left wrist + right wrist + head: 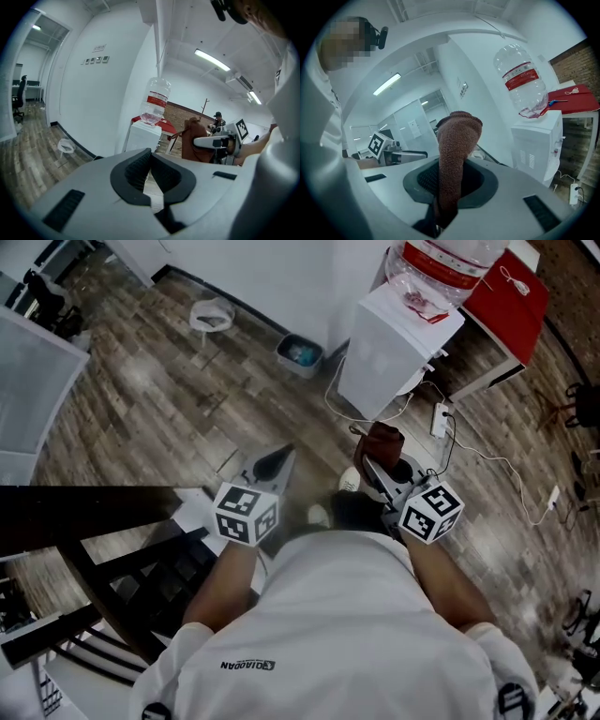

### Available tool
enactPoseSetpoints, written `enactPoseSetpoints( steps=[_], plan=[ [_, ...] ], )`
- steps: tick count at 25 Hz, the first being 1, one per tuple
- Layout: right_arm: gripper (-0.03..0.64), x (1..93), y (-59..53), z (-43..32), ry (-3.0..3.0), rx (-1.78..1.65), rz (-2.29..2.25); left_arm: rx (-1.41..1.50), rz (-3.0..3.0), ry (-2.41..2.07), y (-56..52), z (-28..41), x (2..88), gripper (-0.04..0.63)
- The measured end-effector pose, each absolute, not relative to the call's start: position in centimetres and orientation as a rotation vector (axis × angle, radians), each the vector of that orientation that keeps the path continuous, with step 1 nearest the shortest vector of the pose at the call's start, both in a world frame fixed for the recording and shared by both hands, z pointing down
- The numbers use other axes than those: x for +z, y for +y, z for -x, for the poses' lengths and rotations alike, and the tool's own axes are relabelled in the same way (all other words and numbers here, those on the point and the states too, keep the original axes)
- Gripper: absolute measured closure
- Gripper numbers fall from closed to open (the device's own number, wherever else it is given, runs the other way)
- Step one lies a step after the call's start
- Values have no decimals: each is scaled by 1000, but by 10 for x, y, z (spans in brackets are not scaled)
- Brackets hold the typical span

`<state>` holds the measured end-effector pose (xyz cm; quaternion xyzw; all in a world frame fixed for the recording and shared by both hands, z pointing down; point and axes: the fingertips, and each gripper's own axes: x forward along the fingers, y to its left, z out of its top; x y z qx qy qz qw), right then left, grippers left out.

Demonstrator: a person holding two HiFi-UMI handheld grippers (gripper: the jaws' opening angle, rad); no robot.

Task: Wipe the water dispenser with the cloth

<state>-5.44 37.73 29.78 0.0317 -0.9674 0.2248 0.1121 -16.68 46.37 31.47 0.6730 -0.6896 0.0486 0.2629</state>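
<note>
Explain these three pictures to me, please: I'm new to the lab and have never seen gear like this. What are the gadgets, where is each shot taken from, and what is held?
There is no robot here: a person holds a two-jaw gripper in each hand. The head view comes from a camera on the person's head, looking steeply down at the wooden floor. The marker cubes are part of the grippers. The other two pictures come from cameras riding on each gripper, looking along its jaws. The left gripper has its jaws together, nothing between them. The right gripper is clamped on a brown cloth. Ahead stands the white water dispenser with its bottle on top, cables on the floor beside it.
</note>
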Motion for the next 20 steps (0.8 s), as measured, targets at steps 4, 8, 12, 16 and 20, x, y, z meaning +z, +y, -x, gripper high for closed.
enactPoseSetpoints(
  steps=[4, 8, 12, 16, 20],
  plan=[
    [558, 307, 382, 86, -2817, 689, -31, 119, -1788, -1879, 471, 183, 321, 606],
    [558, 320, 393, 119, -2775, 690, 75, 119, -1725, -1897, 480, 205, 331, 606],
    [558, 333, 391, 156, -2750, 717, 136, 136, -1698, -1906, 472, 236, 339, 606],
    [558, 337, 367, 194, -2758, 741, 132, 166, -1726, -1883, 442, 272, 341, 606],
    [558, 335, 326, 227, -2776, 768, 70, 211, -1788, -1855, 393, 312, 331, 606]
  ],
)
